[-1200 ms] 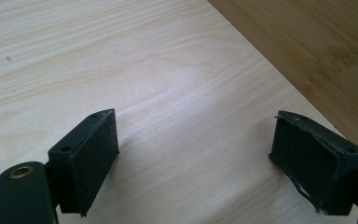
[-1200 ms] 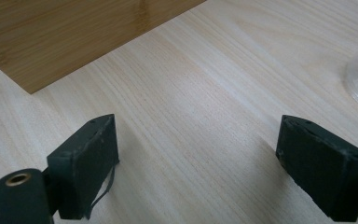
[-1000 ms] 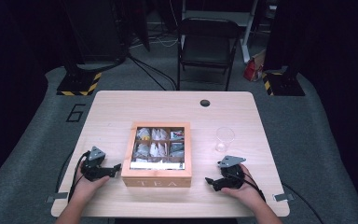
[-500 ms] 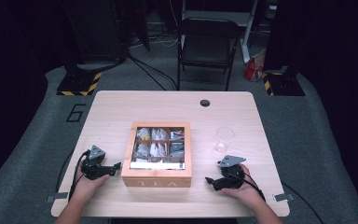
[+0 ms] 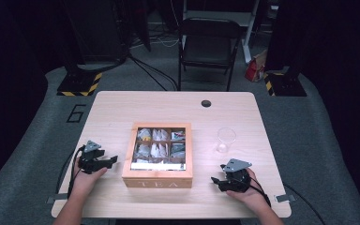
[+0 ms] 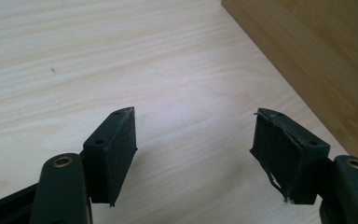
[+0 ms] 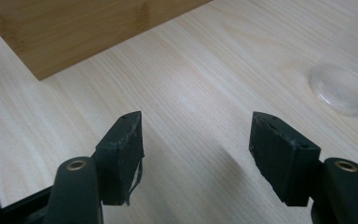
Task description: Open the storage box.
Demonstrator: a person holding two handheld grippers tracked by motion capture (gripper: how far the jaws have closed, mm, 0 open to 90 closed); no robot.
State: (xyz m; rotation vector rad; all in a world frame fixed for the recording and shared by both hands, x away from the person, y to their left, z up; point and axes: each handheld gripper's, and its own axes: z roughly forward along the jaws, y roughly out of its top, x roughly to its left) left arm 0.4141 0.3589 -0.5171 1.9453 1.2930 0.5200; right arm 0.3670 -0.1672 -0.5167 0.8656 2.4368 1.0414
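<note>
The left gripper (image 5: 107, 161) stands partly open, its jaws having just been closing, with bare wood between them and nothing held; it lies just left of the tea box (image 5: 158, 154), jaws aimed at the box's side; the right gripper (image 5: 217, 180) is likewise partly open and has just been closing on nothing, resting near the box's front right corner; a clear glass (image 5: 226, 139) stands right of the box; the box sits mid-way on the pale wooden table (image 5: 168, 105), a black chair (image 5: 208, 49) beyond it on grey floor; both hands rest low on the table, forearms coming in from the near edge.
</note>
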